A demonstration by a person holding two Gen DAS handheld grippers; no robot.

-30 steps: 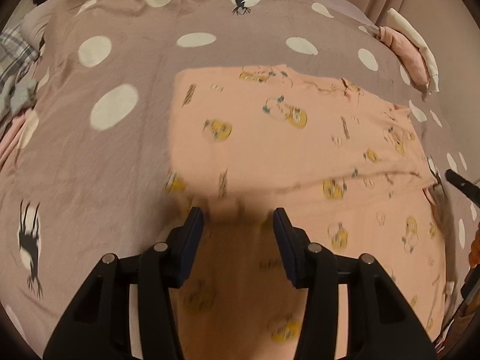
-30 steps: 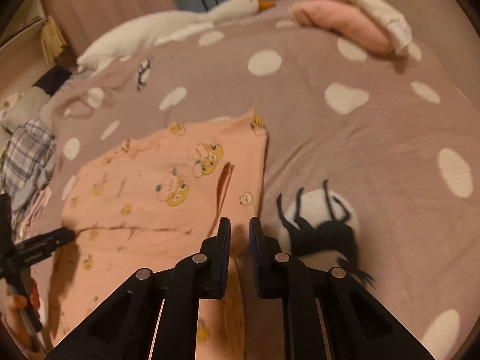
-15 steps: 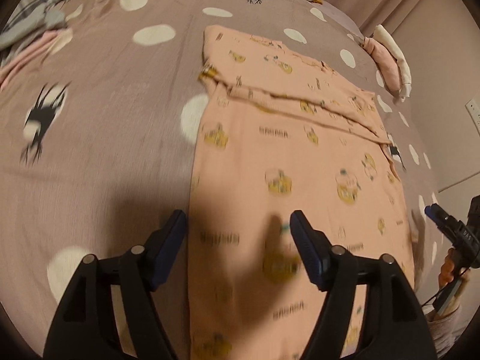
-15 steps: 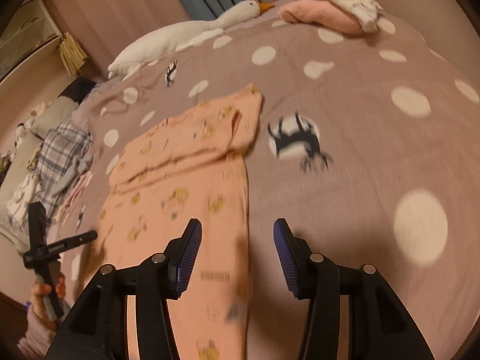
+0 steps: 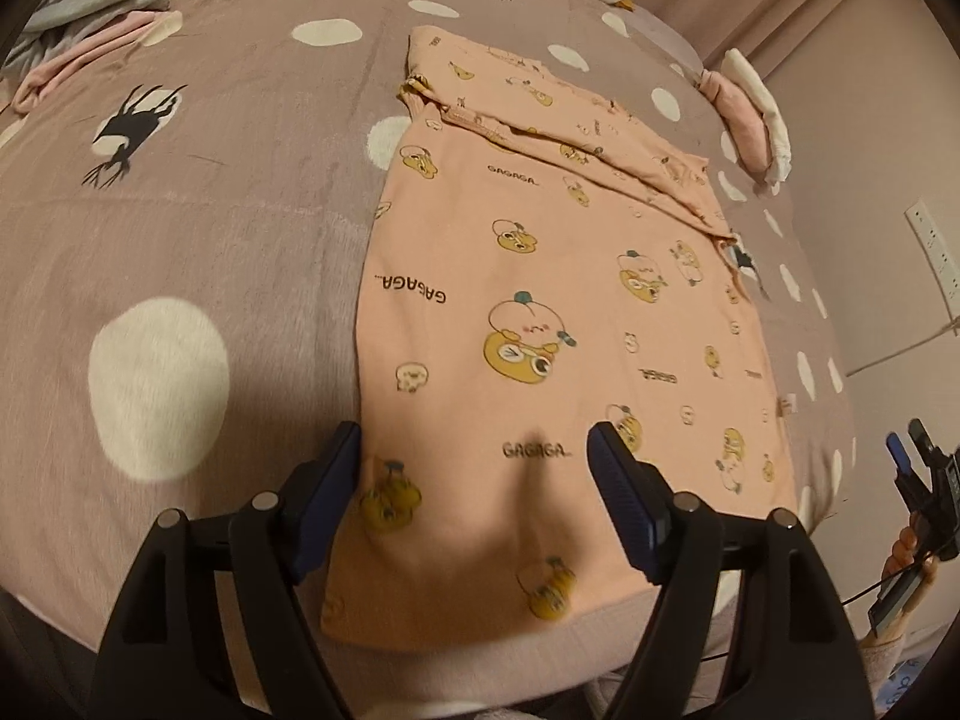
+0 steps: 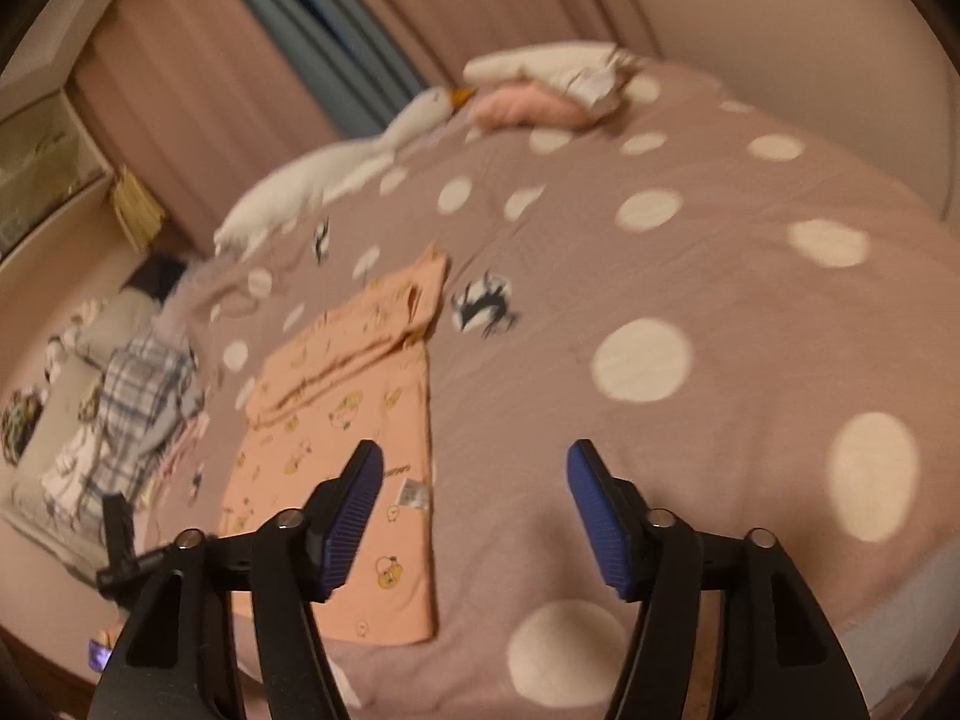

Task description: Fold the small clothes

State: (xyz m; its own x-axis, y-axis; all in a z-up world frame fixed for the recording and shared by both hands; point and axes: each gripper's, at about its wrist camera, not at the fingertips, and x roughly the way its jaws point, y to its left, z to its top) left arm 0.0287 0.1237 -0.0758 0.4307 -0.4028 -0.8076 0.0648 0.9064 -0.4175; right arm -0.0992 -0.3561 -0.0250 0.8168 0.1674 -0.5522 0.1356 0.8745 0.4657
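A small peach garment (image 5: 540, 312) with cartoon prints lies flat on the bed, its far end folded over into a band. It also shows in the right wrist view (image 6: 354, 426). My left gripper (image 5: 474, 450) is open and empty, above the garment's near hem. My right gripper (image 6: 474, 468) is open and empty, above the bedspread just right of the garment's near right edge. The right gripper shows at the far right in the left wrist view (image 5: 918, 480).
The mauve bedspread (image 5: 180, 192) has white dots and black animal prints. Folded pink and white clothes (image 5: 750, 108) sit at the far right. A white goose plush (image 6: 336, 168) lies at the head. Plaid and pink clothes (image 6: 138, 396) pile at the left.
Both grippers pulled back toward the near end of the bed and rose. The right gripper went from shut to wide open; the left opened wider. The garment's folded far end stays flat.
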